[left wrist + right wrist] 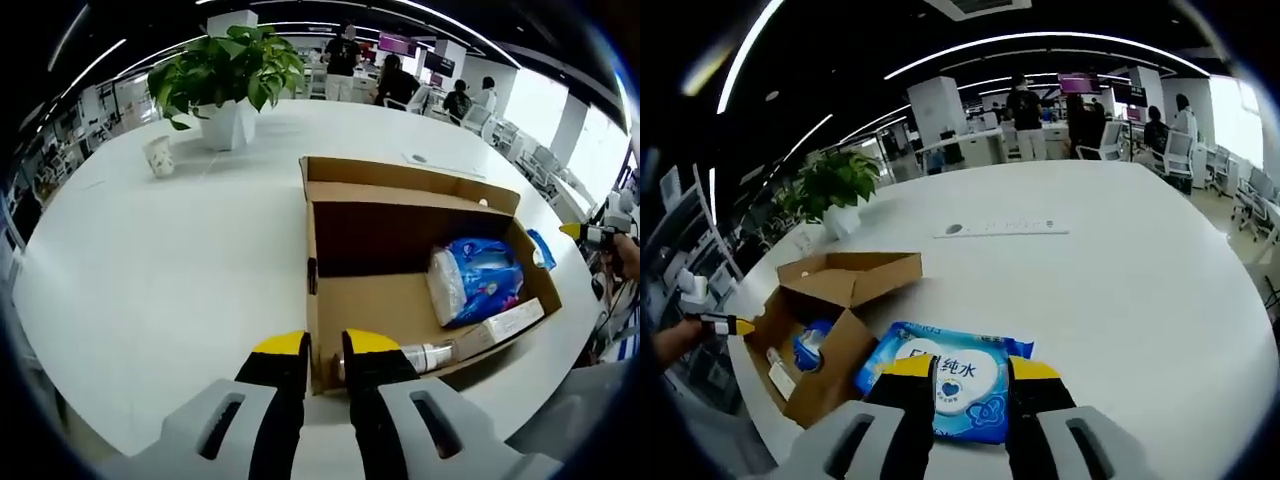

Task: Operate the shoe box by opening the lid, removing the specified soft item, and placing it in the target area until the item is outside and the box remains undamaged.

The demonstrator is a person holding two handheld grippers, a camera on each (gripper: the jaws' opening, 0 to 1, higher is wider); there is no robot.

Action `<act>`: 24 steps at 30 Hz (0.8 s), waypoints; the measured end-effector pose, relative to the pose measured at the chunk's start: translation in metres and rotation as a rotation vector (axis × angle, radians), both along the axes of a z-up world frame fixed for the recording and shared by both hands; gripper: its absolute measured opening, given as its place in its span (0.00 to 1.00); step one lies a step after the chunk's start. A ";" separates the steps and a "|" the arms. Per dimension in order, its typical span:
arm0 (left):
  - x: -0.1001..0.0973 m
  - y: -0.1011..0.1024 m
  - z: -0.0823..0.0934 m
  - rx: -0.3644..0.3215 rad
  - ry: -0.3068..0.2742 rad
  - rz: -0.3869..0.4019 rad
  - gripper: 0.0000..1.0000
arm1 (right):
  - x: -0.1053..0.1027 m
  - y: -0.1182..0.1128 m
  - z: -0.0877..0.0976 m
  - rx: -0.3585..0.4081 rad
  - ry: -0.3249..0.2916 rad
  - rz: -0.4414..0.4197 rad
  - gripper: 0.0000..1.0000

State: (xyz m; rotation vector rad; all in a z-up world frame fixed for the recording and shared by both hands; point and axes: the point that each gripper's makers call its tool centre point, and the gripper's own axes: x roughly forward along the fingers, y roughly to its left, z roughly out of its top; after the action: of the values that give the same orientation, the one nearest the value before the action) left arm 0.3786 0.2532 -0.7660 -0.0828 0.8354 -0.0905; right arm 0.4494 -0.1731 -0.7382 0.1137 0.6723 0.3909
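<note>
The cardboard shoe box (365,300) lies open on the white table (180,260), its lid (400,178) folded back. Inside are a blue-and-white soft pack (478,280), a long white carton (505,325) and a small bottle (425,355). My left gripper (325,347) is shut on the box's near wall. In the right gripper view a flat blue wipes pack (960,375) lies on the table beside the box (825,365). My right gripper (972,372) is open just over its near edge. That pack's tip (541,250) shows past the box's far side.
A potted plant (228,75) and a paper cup (159,155) stand at the table's far side. A white power strip (1000,229) lies mid-table. Office chairs and several people are beyond the table. The table edge runs close to the box.
</note>
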 end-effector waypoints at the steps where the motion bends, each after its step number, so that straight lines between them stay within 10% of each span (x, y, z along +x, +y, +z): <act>1: 0.000 0.000 0.000 -0.001 -0.001 0.000 0.14 | 0.000 0.004 0.002 -0.008 -0.007 0.019 0.26; 24: -0.004 -0.002 0.005 -0.026 -0.025 0.026 0.15 | 0.007 0.086 0.043 -0.092 -0.131 0.325 0.29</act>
State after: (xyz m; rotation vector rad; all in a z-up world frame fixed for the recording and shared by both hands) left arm 0.3748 0.2514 -0.7609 -0.1164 0.8076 -0.0774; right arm 0.4565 -0.0869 -0.6953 -0.1102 0.5783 0.6728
